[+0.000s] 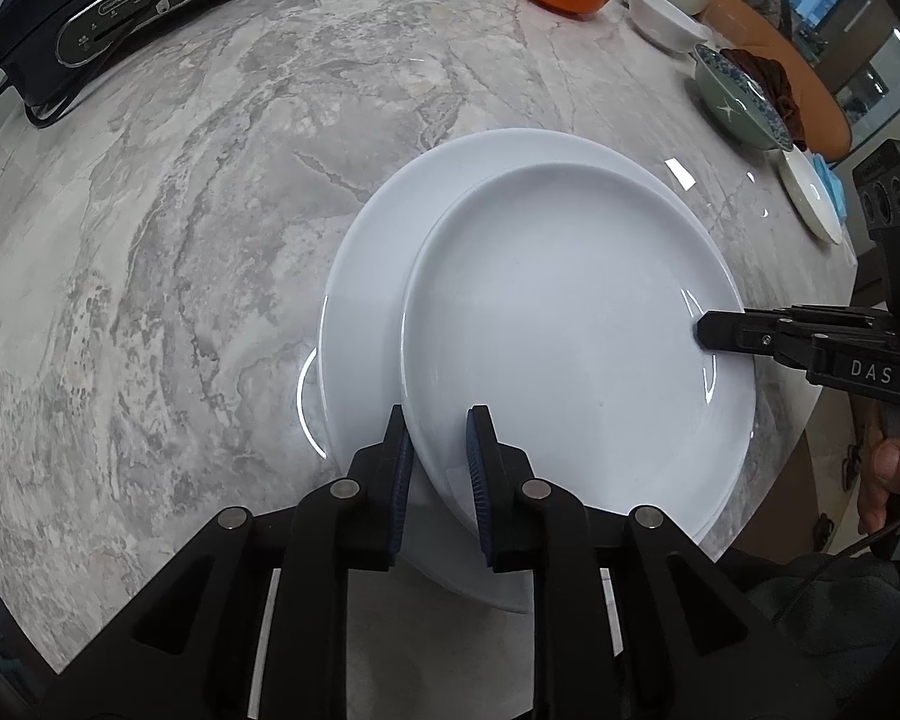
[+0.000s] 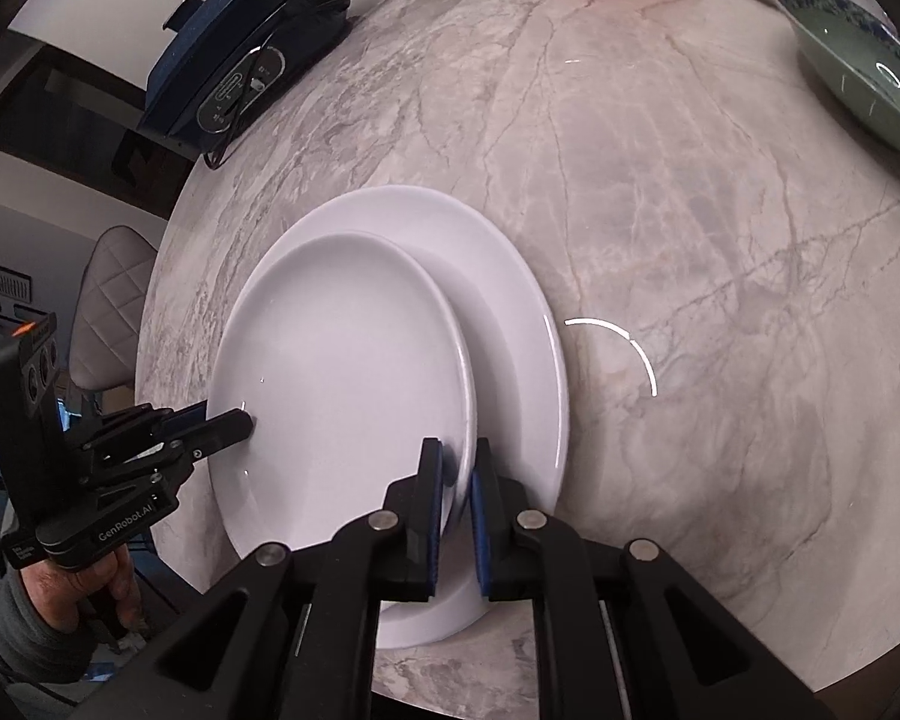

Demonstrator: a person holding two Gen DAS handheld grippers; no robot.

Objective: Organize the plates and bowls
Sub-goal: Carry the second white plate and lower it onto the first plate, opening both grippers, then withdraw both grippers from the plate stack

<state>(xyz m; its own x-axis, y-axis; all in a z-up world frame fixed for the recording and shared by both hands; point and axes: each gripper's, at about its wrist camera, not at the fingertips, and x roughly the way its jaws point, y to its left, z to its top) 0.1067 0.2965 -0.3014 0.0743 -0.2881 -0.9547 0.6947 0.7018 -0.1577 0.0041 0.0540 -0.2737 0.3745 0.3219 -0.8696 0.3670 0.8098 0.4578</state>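
Both my grippers pinch the smaller plate (image 1: 576,324) by opposite edges: the left gripper (image 1: 439,450) at lower centre of its frame, the right gripper (image 2: 457,480) at lower centre of its own. This plate sits off-centre over the larger plate (image 1: 378,252) on the marble table (image 1: 180,210). I judge the risk to be uneven release: one side dropping first could tilt the glazed rim and let it slide or clack. Bowls wait at upper right.

White plates (image 1: 570,324), grey-veined marble table (image 1: 210,210)
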